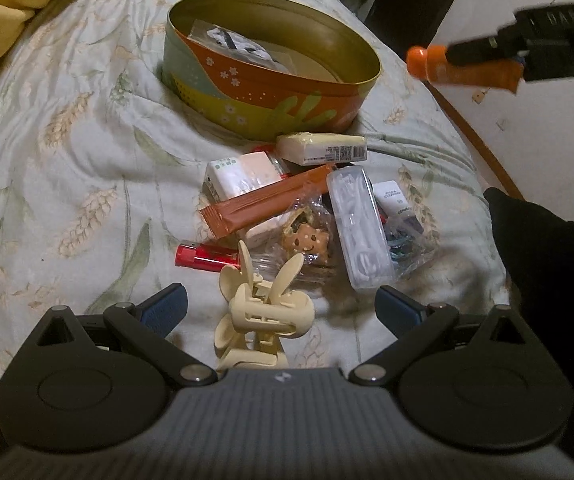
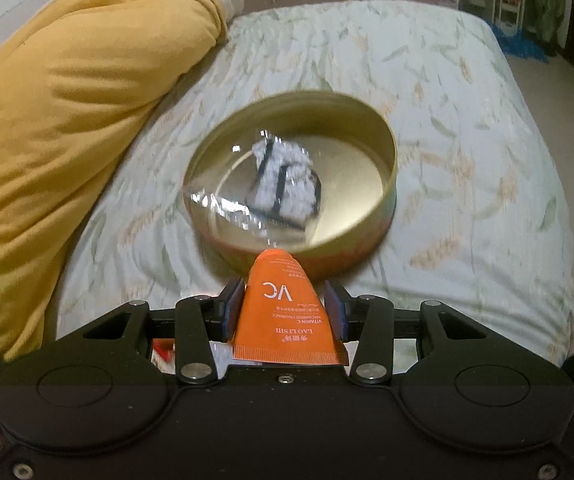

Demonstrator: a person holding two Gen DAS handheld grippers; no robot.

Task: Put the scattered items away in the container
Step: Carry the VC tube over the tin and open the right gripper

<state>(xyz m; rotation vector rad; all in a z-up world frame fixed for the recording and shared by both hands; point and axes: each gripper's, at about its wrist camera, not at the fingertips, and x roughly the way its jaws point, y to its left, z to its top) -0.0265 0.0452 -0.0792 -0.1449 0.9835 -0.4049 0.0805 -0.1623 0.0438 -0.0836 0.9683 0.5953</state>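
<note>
- Orange tube (image 2: 285, 312) sits pinched between the pads of the right gripper (image 2: 283, 308), cap end pointing away toward the round tin (image 2: 383, 216), and it hangs in the air just short of the tin's near wall.
- Risk: the tube is soft and tapered, and the pads grip it near its crimped end; I judge it could slide or swing out before it is over the rim and drop on the bedspread (image 2: 467, 128).
- Risk: the tin rests on soft quilted bedding, so a nudge against its wall could tip or shift it.
- Risk: a clear bag with something white and black (image 2: 283, 180) already lies inside; a tube let go from high up might bounce off it.
- Left gripper (image 1: 283, 308) has its jaws spread wide and empty, low over the cream hair claw (image 1: 263, 312) at the near end of the scattered pile (image 1: 307, 208), which lies just near of the tin; lowering carelessly could scatter the red cylinder (image 1: 203, 256) or the clear case (image 1: 361, 228).
- Writing: the tube reads "VC", "VITAMIN C" and "LAO LI SHI", seen upside down; smaller lines are too fine to read.
- Small white tube (image 1: 397, 200) in the pile carries print I cannot make out.
</note>
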